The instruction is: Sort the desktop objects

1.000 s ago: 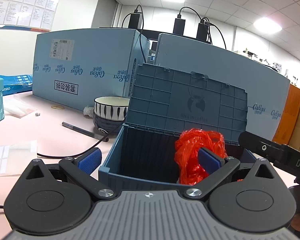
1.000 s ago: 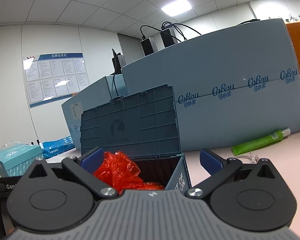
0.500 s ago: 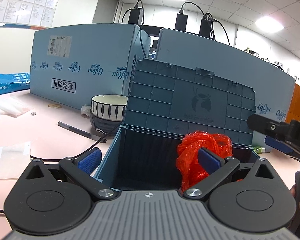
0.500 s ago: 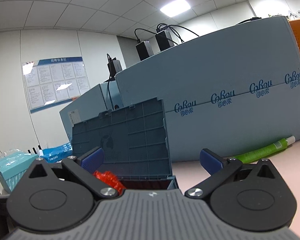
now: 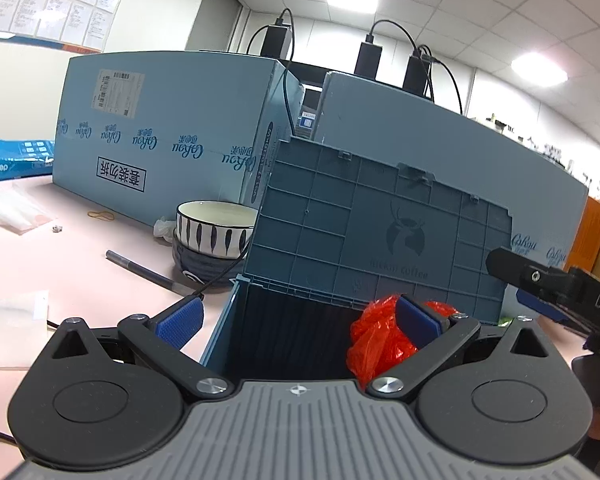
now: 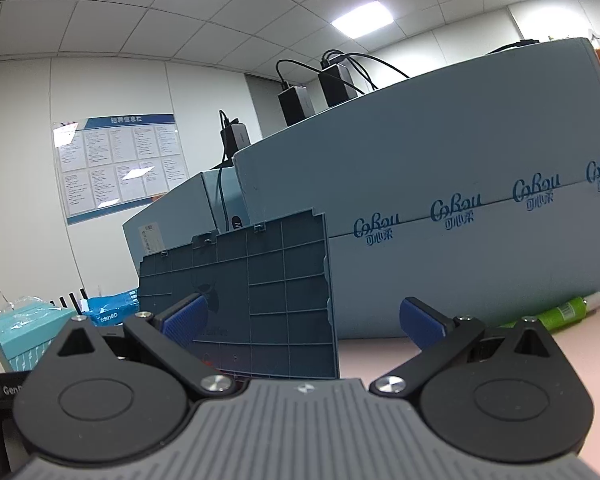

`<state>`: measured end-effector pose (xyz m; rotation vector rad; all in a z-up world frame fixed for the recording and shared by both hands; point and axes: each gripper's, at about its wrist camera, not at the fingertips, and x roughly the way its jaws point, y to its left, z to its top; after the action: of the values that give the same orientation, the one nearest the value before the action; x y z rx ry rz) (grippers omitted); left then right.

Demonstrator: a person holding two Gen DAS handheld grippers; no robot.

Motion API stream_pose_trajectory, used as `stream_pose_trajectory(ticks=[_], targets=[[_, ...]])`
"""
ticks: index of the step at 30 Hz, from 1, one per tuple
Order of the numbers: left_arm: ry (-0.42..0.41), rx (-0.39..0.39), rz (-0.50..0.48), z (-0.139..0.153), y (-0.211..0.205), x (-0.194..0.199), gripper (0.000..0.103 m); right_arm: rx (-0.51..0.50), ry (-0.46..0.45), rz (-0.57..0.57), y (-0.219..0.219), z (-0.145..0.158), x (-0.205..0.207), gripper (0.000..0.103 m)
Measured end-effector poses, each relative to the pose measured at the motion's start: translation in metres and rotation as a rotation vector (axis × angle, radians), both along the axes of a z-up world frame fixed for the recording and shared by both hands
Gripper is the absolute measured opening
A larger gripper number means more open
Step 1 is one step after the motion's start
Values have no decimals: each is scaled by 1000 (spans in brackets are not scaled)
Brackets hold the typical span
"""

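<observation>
A blue-grey storage box [image 5: 224,336] stands on the pink desk with its ribbed lid [image 5: 380,232] upright behind it. A crumpled red plastic bag [image 5: 374,344] lies inside at the right. My left gripper [image 5: 298,322] is open just in front of the box mouth, nothing between its fingers. In the right wrist view the same lid [image 6: 268,304] rises ahead, and my right gripper [image 6: 302,320] is open and empty. The right gripper's black body [image 5: 556,292] shows at the right edge of the left wrist view.
Two stacked bowls [image 5: 214,240], a grey pen [image 5: 144,272] and a black cable lie left of the box. Large light-blue cartons [image 5: 164,136] wall off the back of the desk. A green tube [image 6: 556,314] lies at a carton's foot. A teal tissue box [image 6: 20,332] sits far left.
Both grippers have drawn back from the box and tilted upward. The red bag has dropped out of the right wrist view; it stays in the box.
</observation>
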<state>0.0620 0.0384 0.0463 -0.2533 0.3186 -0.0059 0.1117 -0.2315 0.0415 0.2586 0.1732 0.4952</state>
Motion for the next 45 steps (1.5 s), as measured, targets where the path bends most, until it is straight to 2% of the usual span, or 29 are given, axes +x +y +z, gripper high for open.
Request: stream_pose_trajectory(ticks=[6,14,29,32,45], targets=[[-17,-45,-5,-4,7,2,103,28,6,25,-4,-6,9,103],[-10,-22,41,-2,7,6,103,54,-11,53,-7,-6,17,103],[-20,-10,57,-4,9,4,103,163,-28,264,-11,3,17,103],[-12,-11,57,-5,9,5,103,154,-36,275,-8,5,15,103],[-11,-8,51,-8,8,4,103,228,10,288,-15,5,21,103]])
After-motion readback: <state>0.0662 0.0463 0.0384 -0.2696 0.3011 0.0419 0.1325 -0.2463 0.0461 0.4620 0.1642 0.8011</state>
